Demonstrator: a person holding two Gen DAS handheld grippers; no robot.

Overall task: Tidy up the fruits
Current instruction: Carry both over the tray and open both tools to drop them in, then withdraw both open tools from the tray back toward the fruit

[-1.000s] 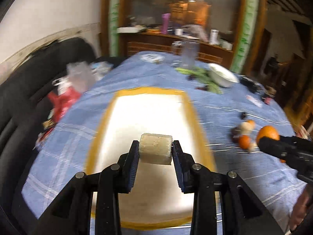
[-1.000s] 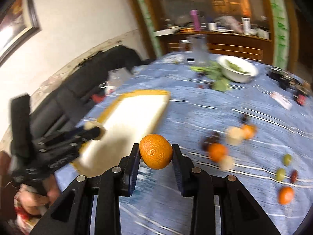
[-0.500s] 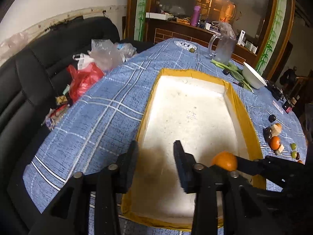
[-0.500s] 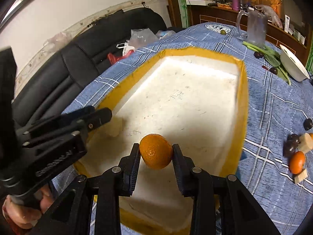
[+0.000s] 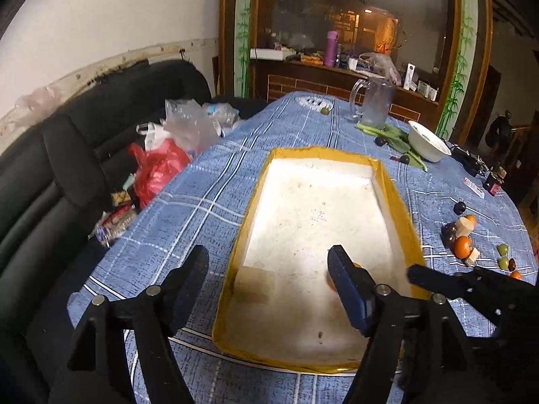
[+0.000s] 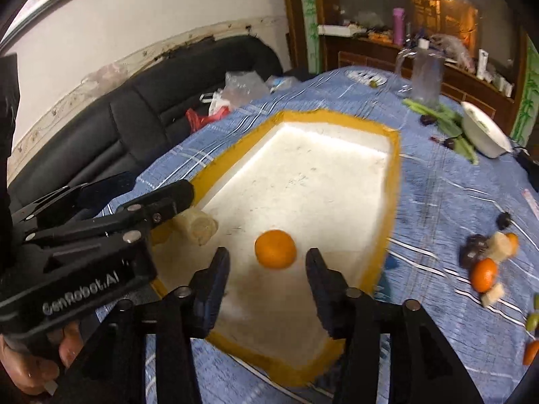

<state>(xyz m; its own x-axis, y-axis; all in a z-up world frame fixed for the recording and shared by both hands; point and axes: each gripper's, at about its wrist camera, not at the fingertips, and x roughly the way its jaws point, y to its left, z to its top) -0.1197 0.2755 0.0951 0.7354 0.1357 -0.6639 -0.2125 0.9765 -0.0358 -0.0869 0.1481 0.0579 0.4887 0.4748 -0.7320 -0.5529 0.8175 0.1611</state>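
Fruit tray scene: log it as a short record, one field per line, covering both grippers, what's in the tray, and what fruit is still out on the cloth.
tray: white tray with yellow rim, on the blue checked tablecloth
in tray: orange and pale fruit chunk, both near the front end
left gripper: open, holding nothing, above the tray's front-left corner
right gripper: open, orange lies free between its fingers
still on cloth: cluster of loose fruit right of the tray, including oranges, dark fruits, pale chunks, green ones
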